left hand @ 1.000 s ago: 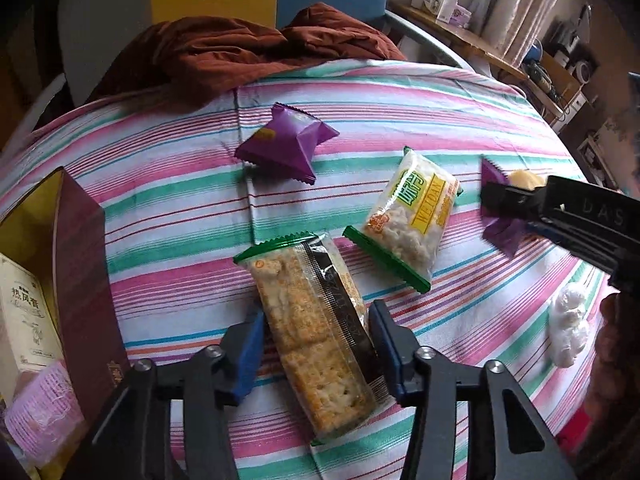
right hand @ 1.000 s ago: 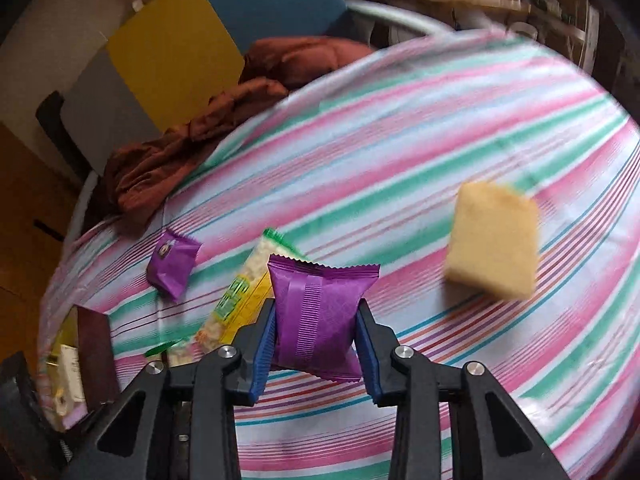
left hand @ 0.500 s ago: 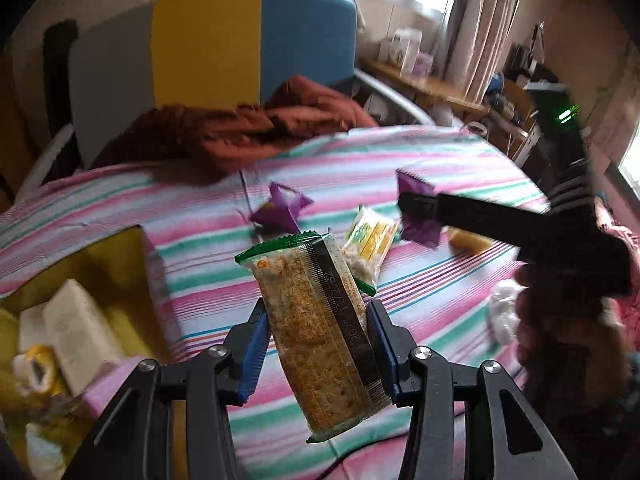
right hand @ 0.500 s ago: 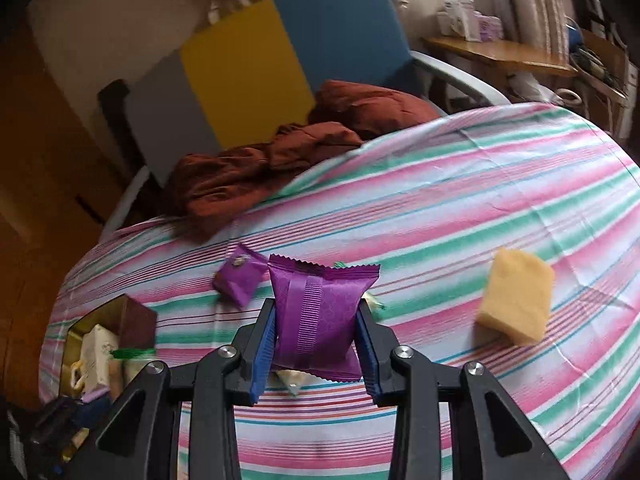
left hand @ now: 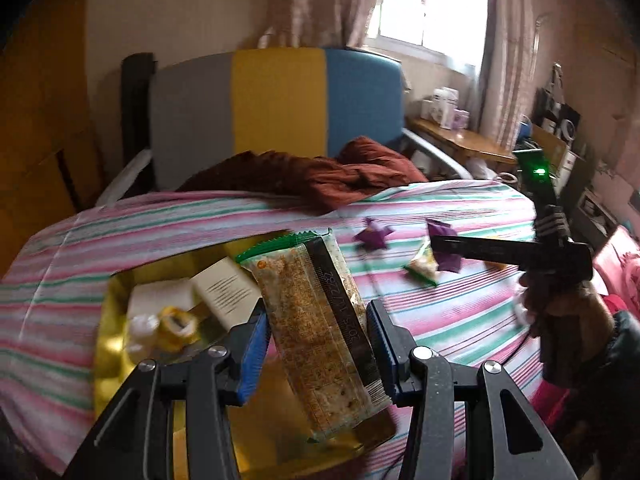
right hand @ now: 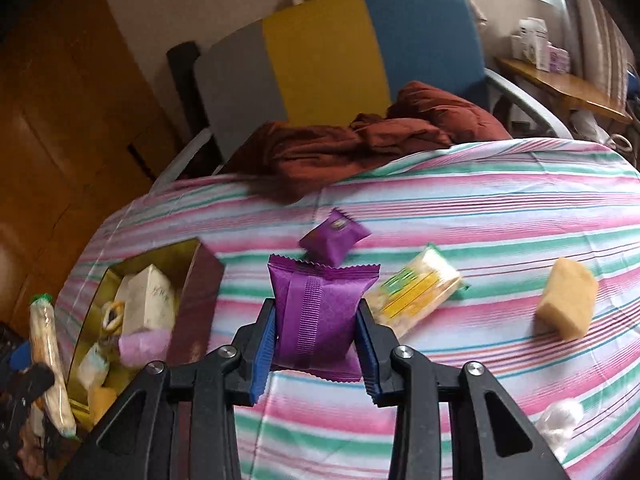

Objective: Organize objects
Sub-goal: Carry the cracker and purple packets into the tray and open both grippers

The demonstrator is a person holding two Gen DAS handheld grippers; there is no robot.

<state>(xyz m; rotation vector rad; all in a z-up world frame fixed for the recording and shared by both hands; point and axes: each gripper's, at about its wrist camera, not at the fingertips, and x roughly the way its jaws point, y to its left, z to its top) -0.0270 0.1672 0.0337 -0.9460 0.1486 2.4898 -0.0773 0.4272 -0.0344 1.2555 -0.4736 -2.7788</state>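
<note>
My left gripper (left hand: 318,344) is shut on a clear cracker pack (left hand: 316,320) with a green top seal, held tilted in the air over the gold-lined box (left hand: 105,320). My right gripper (right hand: 316,340) is shut on a purple ribbed packet (right hand: 320,312), held above the striped tablecloth (right hand: 500,208) to the right of the box's maroon wall (right hand: 196,304). In the left wrist view the right gripper (left hand: 438,245) reaches in from the right with that purple packet (left hand: 450,262). The cracker pack (right hand: 46,360) also shows at the far left of the right wrist view.
On the cloth lie a second purple packet (right hand: 334,238), a yellow-green snack packet (right hand: 416,292), a yellow cake piece (right hand: 566,304) and a white crumpled lump (right hand: 560,416). The box holds several wrapped items. A rust-red garment (right hand: 360,140) lies at the far edge by a chair (right hand: 320,56).
The left gripper lifted the cracker pack off the cloth and carried it left over the open box. The right gripper rose with the purple packet, moved towards the box and rolled level.
</note>
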